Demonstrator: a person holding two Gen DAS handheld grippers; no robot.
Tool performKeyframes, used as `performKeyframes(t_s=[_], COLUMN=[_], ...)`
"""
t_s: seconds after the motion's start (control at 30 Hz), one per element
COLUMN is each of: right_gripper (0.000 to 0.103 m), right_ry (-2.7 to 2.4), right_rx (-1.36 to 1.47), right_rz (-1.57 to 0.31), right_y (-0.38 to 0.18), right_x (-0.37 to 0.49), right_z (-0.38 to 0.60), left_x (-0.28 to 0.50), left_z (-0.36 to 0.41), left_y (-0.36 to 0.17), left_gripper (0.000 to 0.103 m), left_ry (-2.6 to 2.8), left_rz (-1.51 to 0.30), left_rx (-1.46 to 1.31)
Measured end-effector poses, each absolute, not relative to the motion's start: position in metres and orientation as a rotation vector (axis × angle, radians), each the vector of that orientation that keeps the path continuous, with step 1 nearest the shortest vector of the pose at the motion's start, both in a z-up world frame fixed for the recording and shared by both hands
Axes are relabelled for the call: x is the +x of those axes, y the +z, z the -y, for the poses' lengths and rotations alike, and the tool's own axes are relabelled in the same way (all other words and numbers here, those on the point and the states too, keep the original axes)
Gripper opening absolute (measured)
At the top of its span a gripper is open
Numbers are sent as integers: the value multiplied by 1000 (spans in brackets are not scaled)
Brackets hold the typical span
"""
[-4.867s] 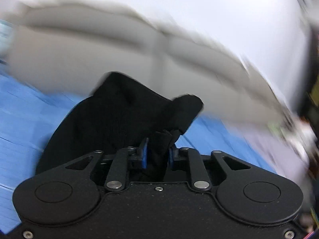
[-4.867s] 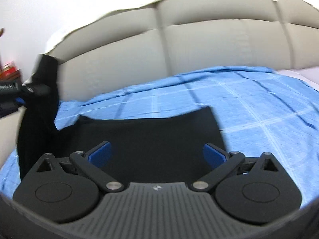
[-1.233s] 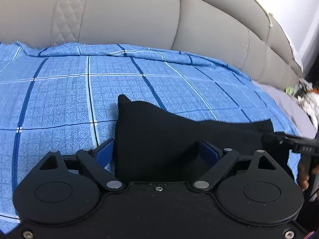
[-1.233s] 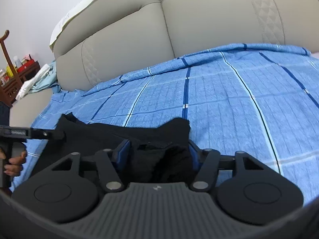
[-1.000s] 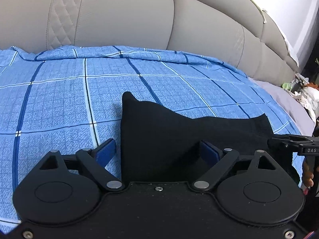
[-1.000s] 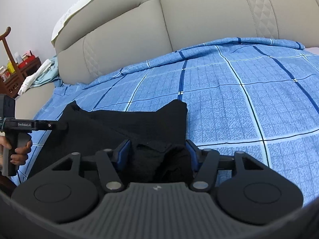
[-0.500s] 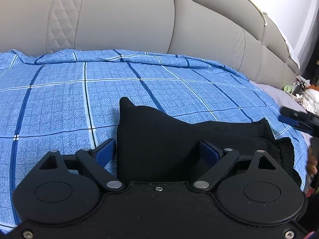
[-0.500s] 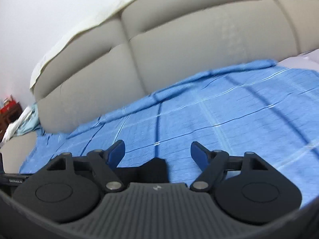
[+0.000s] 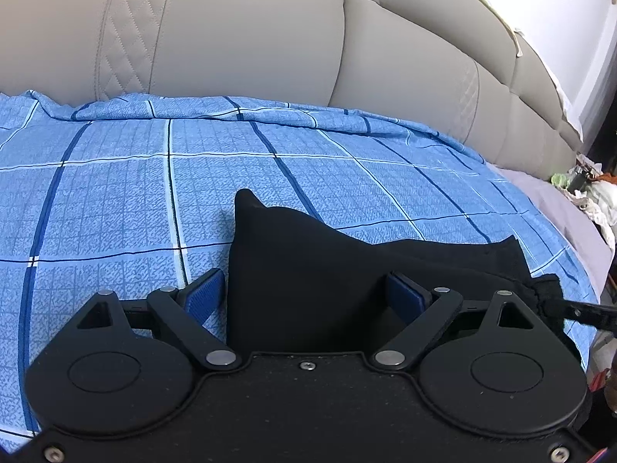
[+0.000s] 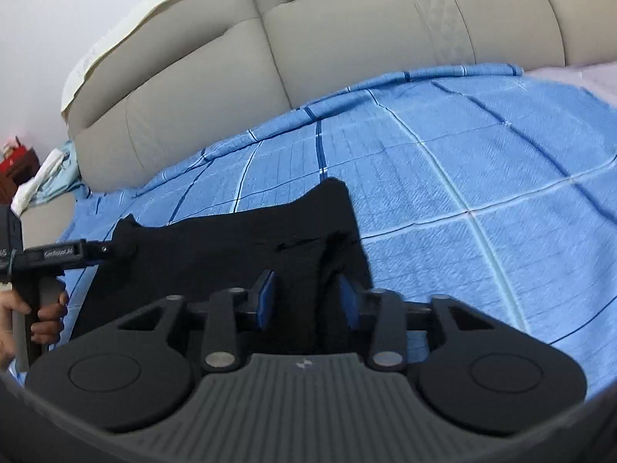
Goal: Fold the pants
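Swung back down since half a second ago: right gripper point(image 10: 306, 297), then up over bare sheet, now low over the black pants point(image 10: 231, 247) again. Closing its blue pads at this moment, with a bunched-up bit of the pants' right end between them. Looks pinched already, black cloth filling the gap from pad to pad. Seen from the left wrist view as a thin black bar biting the crinkly end of the pants at the far right.

Kept still all that time: left gripper point(image 9: 304, 293). Open wide, blue pads far apart, one on each side of the pants' left end. Holding nothing. Left pad just beside the cloth edge, over the sheet; right pad over the black cloth.

Lying flat on the blue checked sheet point(image 9: 115, 193), folded into a long dark strip from one gripper to the other. One pointy corner sticking up toward the grey padded headboard point(image 9: 231, 38). Same spot as a second ago.

Wrapped around the left gripper's handle, at the left edge of the right wrist view: a hand point(image 10: 46, 312).
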State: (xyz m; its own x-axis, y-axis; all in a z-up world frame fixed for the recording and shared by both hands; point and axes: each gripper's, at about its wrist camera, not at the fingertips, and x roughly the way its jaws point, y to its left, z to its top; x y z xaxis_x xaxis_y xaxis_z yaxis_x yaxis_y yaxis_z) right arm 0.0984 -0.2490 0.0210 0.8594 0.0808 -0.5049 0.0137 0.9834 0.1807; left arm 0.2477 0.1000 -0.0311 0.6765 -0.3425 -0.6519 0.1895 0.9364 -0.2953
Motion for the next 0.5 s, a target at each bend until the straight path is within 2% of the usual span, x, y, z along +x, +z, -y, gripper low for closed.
performKeyframes(t_s=[0.2,0.3,0.33,0.37,0.43,0.5], right_gripper=[17,21,24,47,57,73], right_ry=[3,18,24,23,41,22], right_rx=[97,60,62,68,88,84], right_rz=[-442,-448,-470,-479,-475,-453], right_y=[29,30,29,28,27,27], right_x=[127,147,152,153,147,138], right_z=[238,241,242,245,250,255], left_x=[249,249,250,250,251,250], left_z=[-105,-113,-114,-114,-111,-106], left_y=[-32,-34,-34,-34,-34,-33], left_gripper=[89,89,89,89,88,88], left_ry=[-280,-272,-270,-270,-269,-263], left_rz=[-759,-745,-743,-743,-744,-742], left_rx=[-285,-366,-372,-369,-341,-306])
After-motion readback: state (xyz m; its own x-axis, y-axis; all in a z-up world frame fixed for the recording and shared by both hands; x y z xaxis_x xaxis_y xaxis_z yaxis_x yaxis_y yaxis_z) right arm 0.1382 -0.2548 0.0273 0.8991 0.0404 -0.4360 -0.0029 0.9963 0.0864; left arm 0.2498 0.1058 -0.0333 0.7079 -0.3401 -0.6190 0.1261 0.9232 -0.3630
